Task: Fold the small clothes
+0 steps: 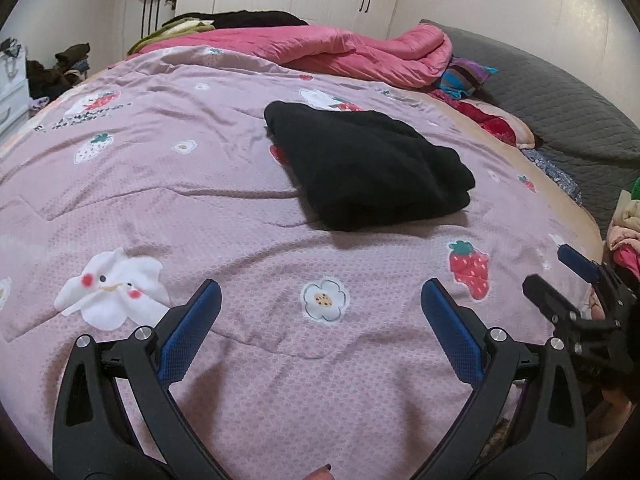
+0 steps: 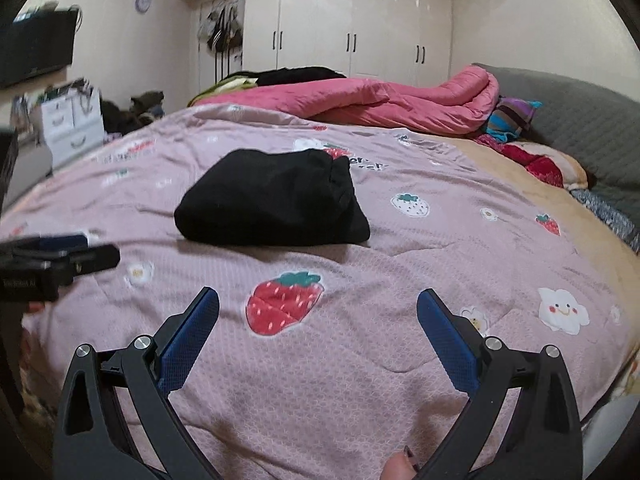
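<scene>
Hovering over the bed, both tools are spread wide and empty: left tool (image 1: 320, 292), right tool (image 2: 318, 300); the black garment (image 1: 360, 168) lies already folded into a compact, thick bundle at 12 o'clock from the left tool, well apart from either. Judged state: this fold looks finished, so the next move calls for fetching another piece, perhaps from the heap of clothes (image 1: 624, 232) at 3 o'clock. Garment reads soft, matte, fleecy; pink quilt (image 2: 400, 240) is textured, strawberry-printed, slightly rumpled.
</scene>
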{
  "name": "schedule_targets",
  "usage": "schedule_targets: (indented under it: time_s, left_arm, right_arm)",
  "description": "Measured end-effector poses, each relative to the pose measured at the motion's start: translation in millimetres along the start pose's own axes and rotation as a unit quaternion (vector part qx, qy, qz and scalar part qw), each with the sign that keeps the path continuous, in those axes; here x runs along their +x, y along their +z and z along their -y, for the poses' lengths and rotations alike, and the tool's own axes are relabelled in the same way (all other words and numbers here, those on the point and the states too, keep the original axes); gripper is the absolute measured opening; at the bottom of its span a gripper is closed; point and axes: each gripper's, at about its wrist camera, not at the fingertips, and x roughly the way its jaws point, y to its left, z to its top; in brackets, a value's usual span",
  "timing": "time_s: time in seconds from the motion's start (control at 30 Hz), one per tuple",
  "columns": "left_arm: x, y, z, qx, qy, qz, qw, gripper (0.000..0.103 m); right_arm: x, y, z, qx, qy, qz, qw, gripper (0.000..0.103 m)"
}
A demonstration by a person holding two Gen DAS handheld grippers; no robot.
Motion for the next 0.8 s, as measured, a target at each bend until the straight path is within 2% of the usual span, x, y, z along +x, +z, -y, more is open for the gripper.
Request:
schedule_targets:
  time_s: [0.4, 0.8]
  left_arm:
    - [3.7, -0.8, 1.8, 0.002, 0.011, 0.008, 0.9999, 0.094]
    - [1.1, -0.3, 1.8, -0.002, 0.010, 0.013, 0.9999, 0.094]
  right_arm:
    - [16.8, -0.9, 21.4, 0.086, 0.015, -0.005, 0.996, 0.099]
    - [17.0, -1.0, 15.5, 0.069, 0.011, -0.005, 0.998, 0.099]
